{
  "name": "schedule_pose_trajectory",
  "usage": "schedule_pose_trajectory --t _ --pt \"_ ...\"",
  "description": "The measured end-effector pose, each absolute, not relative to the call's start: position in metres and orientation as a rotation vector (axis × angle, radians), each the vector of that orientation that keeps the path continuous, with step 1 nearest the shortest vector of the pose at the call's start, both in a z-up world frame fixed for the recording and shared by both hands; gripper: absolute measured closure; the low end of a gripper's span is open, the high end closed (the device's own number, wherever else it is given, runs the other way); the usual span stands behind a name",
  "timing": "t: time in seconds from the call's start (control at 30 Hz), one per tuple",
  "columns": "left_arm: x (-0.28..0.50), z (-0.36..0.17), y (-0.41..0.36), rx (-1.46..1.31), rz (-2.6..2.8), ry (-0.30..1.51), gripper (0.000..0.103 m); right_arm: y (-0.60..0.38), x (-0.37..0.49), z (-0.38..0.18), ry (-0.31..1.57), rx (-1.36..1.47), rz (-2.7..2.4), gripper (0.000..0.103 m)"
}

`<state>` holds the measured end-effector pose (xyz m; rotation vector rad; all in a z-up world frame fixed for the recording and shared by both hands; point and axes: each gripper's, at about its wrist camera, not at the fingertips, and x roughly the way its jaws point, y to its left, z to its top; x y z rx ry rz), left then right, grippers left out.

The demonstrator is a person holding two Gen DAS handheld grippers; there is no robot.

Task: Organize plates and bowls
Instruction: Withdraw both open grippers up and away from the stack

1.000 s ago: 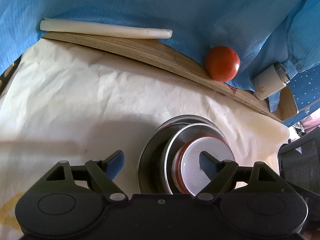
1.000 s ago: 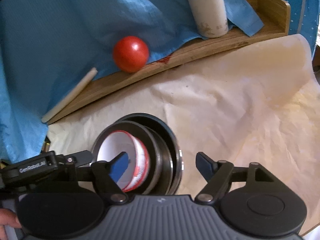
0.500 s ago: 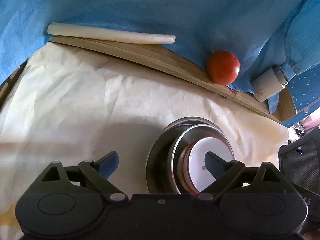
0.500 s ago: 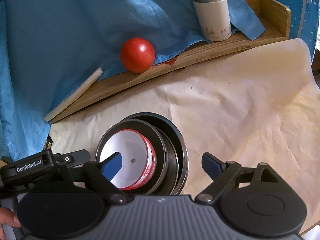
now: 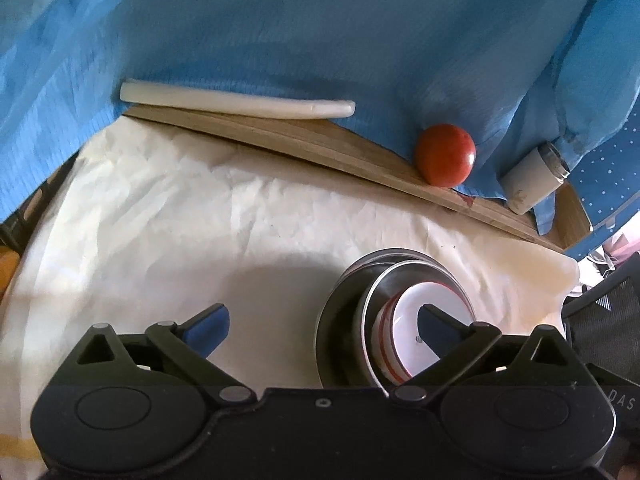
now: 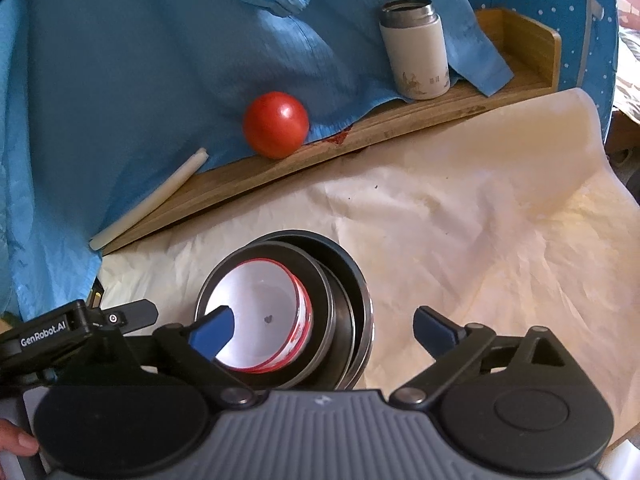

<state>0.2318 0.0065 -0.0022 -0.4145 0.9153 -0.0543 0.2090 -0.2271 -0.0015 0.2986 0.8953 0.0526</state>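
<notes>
A nested stack sits on the cream paper: a white bowl with red stripes (image 6: pixel 264 320) inside a steel bowl (image 6: pixel 326 304), inside a larger steel bowl (image 6: pixel 360 296). It also shows in the left wrist view, white bowl (image 5: pixel 436 308) within the steel bowls (image 5: pixel 344 312). My left gripper (image 5: pixel 324 328) is open and empty, above and left of the stack. My right gripper (image 6: pixel 320 328) is open and empty, raised over the stack's right side. The left gripper's body (image 6: pixel 76 324) shows at the left of the right wrist view.
A wooden shelf (image 6: pixel 280 168) runs along the back, draped with blue cloth (image 6: pixel 140 60). On it are a red tomato (image 6: pixel 276 124), a white stick (image 6: pixel 148 200) and a white steel-topped flask (image 6: pixel 416 48). Cream paper (image 6: pixel 460 232) covers the table. A dark chair (image 5: pixel 600 312) stands at right.
Both grippers have pulled back and up from the stack, so the bowls look smaller and lower in both views. The stack has not moved. Both stay open.
</notes>
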Motion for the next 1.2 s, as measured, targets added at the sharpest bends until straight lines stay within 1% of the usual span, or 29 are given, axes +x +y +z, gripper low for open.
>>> schedule_pose_trajectory --t 0.3,0.63,0.9,1.2 --pt "0.217 0.001 0.007 -0.370 -0.064 0.880 0.002 -0.219 0.188 0.003 0.841 0.260 0.033 0.001" --pt "0.199 0.003 0.005 -0.334 -0.098 0.840 0.001 -0.213 0.162 0.004 0.791 0.225 0.032 0.000" --pt "0.194 0.002 0.000 -0.315 -0.109 0.845 0.001 -0.213 0.149 0.007 0.776 0.204 0.003 0.000" --pt "0.189 0.003 -0.005 -0.275 -0.104 0.795 0.001 -0.213 0.135 0.012 0.650 0.110 -0.004 0.000"
